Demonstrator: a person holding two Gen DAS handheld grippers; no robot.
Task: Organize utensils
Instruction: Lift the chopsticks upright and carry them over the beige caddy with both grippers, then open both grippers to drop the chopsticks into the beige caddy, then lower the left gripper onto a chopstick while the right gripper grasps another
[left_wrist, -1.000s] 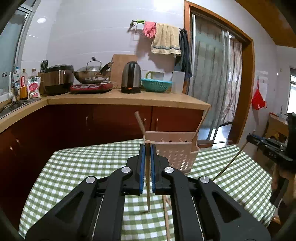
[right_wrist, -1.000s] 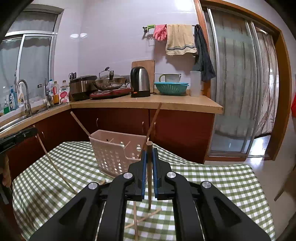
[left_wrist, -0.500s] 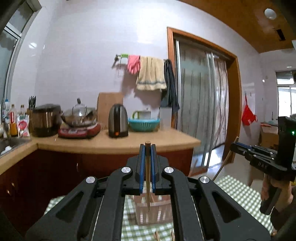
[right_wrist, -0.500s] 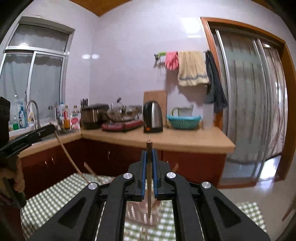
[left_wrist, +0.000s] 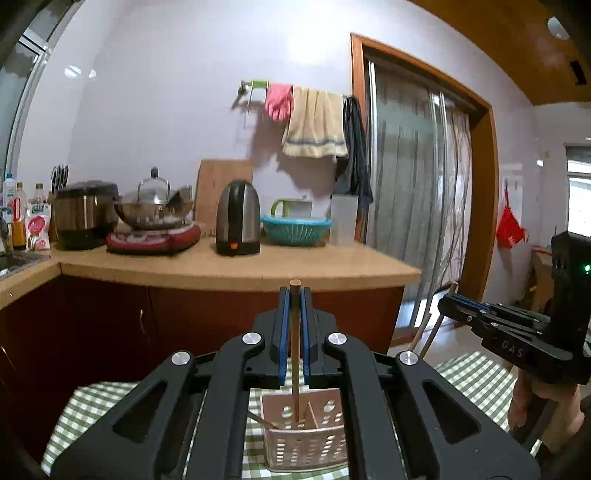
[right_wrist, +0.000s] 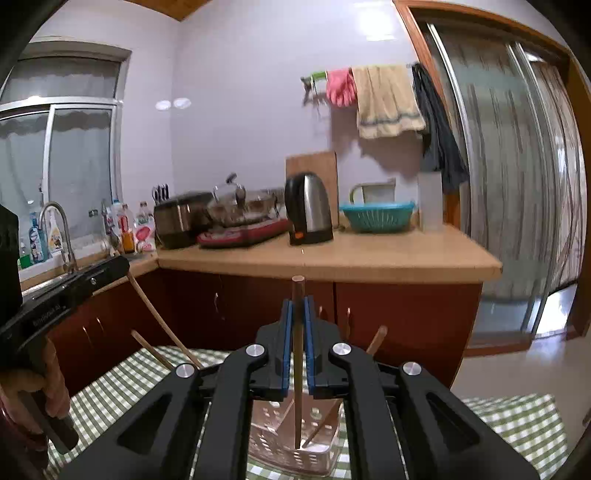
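My left gripper (left_wrist: 294, 295) is shut on a wooden chopstick (left_wrist: 295, 369) that hangs upright, its lower end over the open top of a pale slotted utensil basket (left_wrist: 306, 443). My right gripper (right_wrist: 297, 304) is shut on a second upright chopstick (right_wrist: 297, 369), whose tip hangs over the same basket (right_wrist: 291, 446). A few chopsticks (right_wrist: 376, 339) lean in the basket. Each gripper shows in the other's view: the right gripper (left_wrist: 448, 301) at the right, the left gripper (right_wrist: 123, 262) at the left, each held by a hand.
The basket stands on a table with a green checked cloth (left_wrist: 476, 380). Behind runs a wooden counter (left_wrist: 229, 266) with a kettle (left_wrist: 238, 218), a wok on a cooker, a rice cooker and a teal colander. A sink (right_wrist: 55, 229) lies at the left, a glass door at the right.
Both grippers have risen and moved forward with their chopsticks. The basket, ahead of the fingers a second ago, now lies below them. The chopsticks left on the cloth have dropped out of view.
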